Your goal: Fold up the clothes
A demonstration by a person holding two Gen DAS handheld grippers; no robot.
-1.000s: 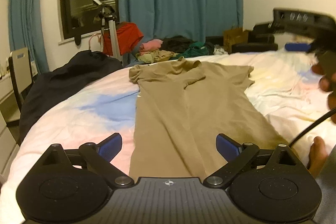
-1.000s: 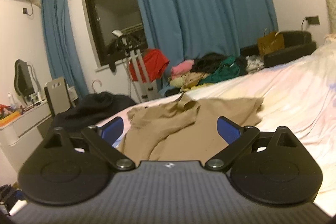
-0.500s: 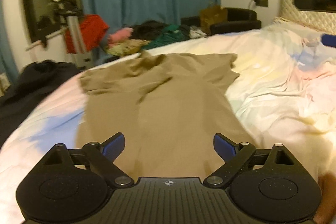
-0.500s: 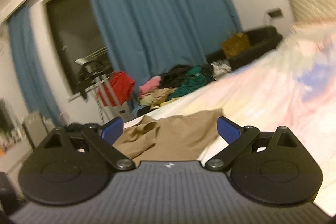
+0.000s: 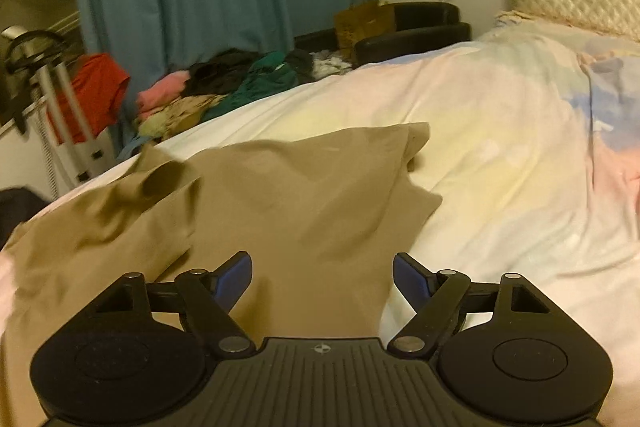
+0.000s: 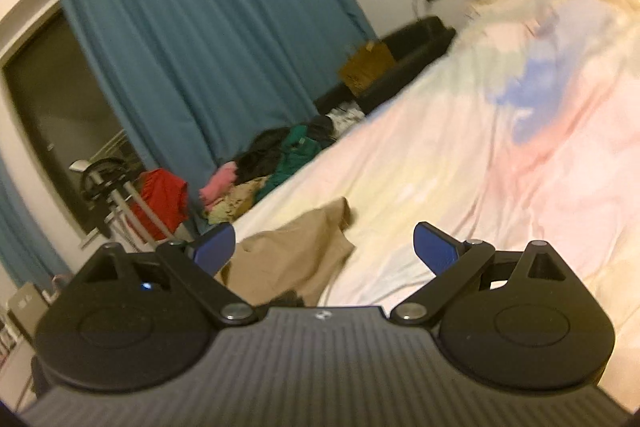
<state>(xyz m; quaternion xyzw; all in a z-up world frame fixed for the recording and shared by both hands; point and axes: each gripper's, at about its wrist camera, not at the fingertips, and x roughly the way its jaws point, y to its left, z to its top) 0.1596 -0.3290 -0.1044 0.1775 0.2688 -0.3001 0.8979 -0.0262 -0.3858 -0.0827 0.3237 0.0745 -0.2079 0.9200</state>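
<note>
A: Where is the shirt [image 5: 304, 211]?
B: Spread on the bed [image 5: 500, 155], long axis running away from the left gripper [image 5: 322, 273], whose fingers, released, straddle its near edge.
A: And the right gripper [image 6: 324, 247]?
B: Also released, empty, farther off; the shirt lies ahead to its left.

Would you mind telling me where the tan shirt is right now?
The tan shirt lies spread on the bed, directly ahead of the open left gripper; in the right wrist view it sits lower left.
</note>
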